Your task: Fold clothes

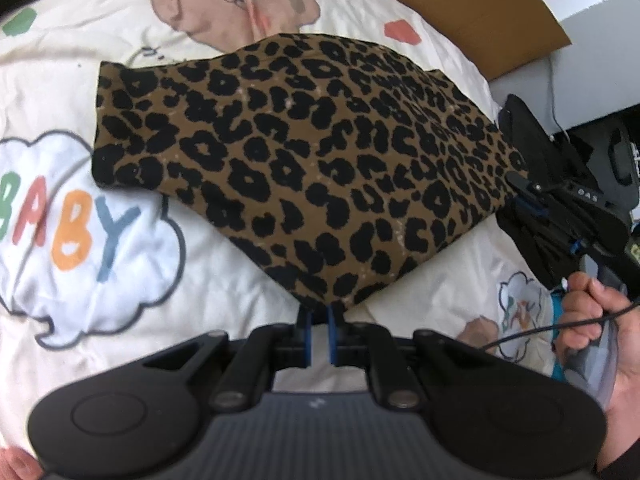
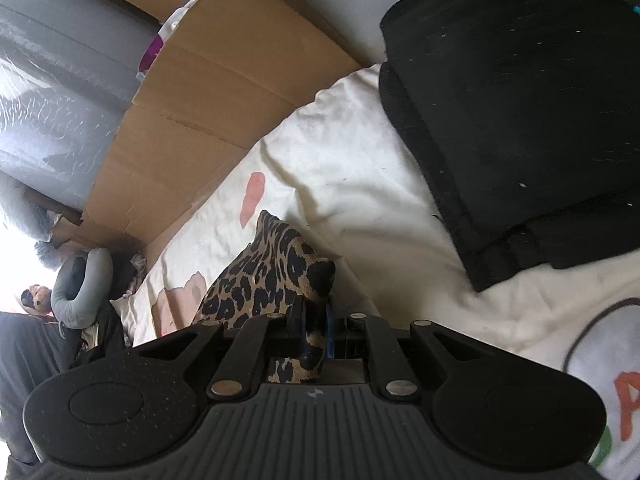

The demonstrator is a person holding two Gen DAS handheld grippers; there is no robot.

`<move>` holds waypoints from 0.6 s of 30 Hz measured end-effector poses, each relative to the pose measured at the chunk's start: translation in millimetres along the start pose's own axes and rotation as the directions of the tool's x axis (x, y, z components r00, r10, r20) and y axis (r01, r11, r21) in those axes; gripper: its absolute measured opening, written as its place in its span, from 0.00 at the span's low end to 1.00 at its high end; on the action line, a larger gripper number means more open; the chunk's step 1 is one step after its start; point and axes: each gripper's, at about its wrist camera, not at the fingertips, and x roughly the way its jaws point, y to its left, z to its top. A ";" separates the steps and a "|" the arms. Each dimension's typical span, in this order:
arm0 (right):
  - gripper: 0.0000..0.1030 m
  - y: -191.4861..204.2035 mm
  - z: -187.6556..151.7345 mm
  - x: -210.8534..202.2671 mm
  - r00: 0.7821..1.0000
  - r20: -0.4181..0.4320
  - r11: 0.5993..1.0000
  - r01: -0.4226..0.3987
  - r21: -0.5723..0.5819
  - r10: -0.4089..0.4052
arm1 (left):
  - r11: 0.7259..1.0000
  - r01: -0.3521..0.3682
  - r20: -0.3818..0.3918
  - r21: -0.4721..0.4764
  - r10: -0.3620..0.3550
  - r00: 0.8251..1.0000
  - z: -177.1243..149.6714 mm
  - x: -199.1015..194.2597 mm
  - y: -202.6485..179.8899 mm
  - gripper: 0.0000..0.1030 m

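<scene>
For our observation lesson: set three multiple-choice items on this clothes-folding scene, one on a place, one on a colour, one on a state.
1. Where does the folded black garment lie?
A. on the bedsheet
B. in the cardboard box
C. on the floor

2. What pattern does the held cloth show?
A. blue stripes
B. leopard print
C. plain white

3. How are the right gripper fingers?
A. wide open, empty
B. shut on the leopard-print garment
C. shut on a cable

Answers: 1 A, it rests on the cream sheet; 2 B, black spots on brown; 3 B, a fabric corner sits pinched between them.
</scene>
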 end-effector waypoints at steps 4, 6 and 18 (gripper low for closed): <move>0.07 -7.2 -1.2 -3.8 1.000 0.006 1.000 0.022 0.017 -0.022 | 1.000 0.027 -0.033 0.006 -0.027 0.999 3.6 -0.9 2.0 0.07; 0.07 -11.9 -0.9 -2.9 0.999 0.014 0.999 0.031 0.026 -0.031 | 0.999 0.046 -0.056 -0.004 -0.046 0.997 5.0 1.8 4.3 0.08; 0.40 -37.0 -11.1 -11.0 0.997 0.064 0.995 0.043 0.090 -0.048 | 0.985 -0.036 -0.171 0.167 0.065 0.983 32.7 -23.8 23.2 0.14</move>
